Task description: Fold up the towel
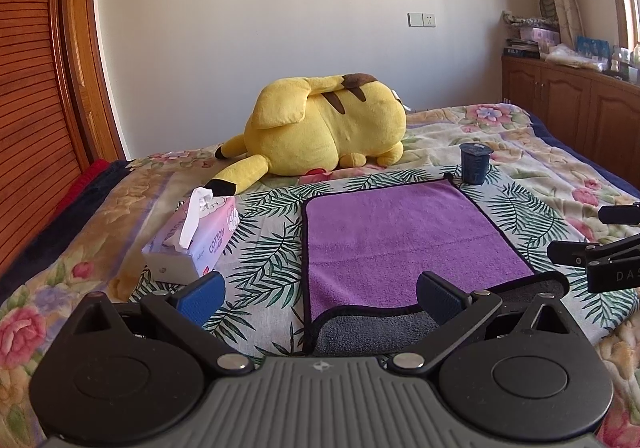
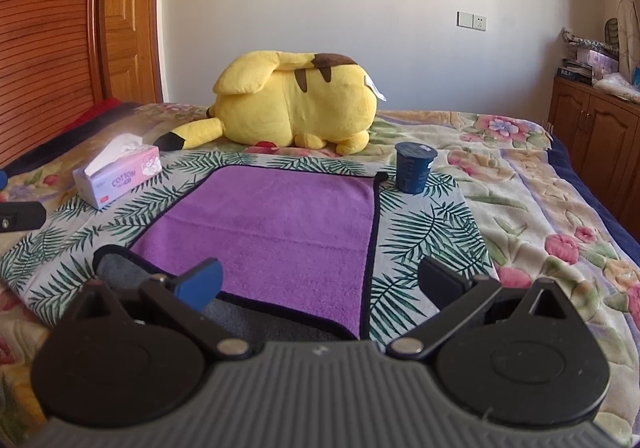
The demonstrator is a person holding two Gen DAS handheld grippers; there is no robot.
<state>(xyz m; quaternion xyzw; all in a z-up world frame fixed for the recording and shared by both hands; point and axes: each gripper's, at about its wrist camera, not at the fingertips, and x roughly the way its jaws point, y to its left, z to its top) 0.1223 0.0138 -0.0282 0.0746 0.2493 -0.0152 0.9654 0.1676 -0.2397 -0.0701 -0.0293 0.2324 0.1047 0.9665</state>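
A purple towel [image 1: 400, 232] with a black hem lies on a leaf-print cloth on the bed; it also shows in the right wrist view [image 2: 276, 232]. Its near edge is turned up and shows the grey underside [image 1: 372, 332] [image 2: 256, 320]. My left gripper [image 1: 320, 298] is open, hovering over the towel's near edge, holding nothing. My right gripper [image 2: 320, 282] is open above the near right part of the towel, holding nothing. The right gripper's fingers [image 1: 580, 252] show at the right edge of the left wrist view.
A tissue box [image 1: 192, 244] [image 2: 120, 175] lies left of the towel. A dark blue cup [image 1: 474, 163] [image 2: 414, 167] stands at the towel's far right corner. A yellow plush toy [image 1: 324, 127] [image 2: 296, 103] lies behind. Wooden cabinets [image 1: 572, 107] stand right; a wardrobe [image 1: 36, 107] stands left.
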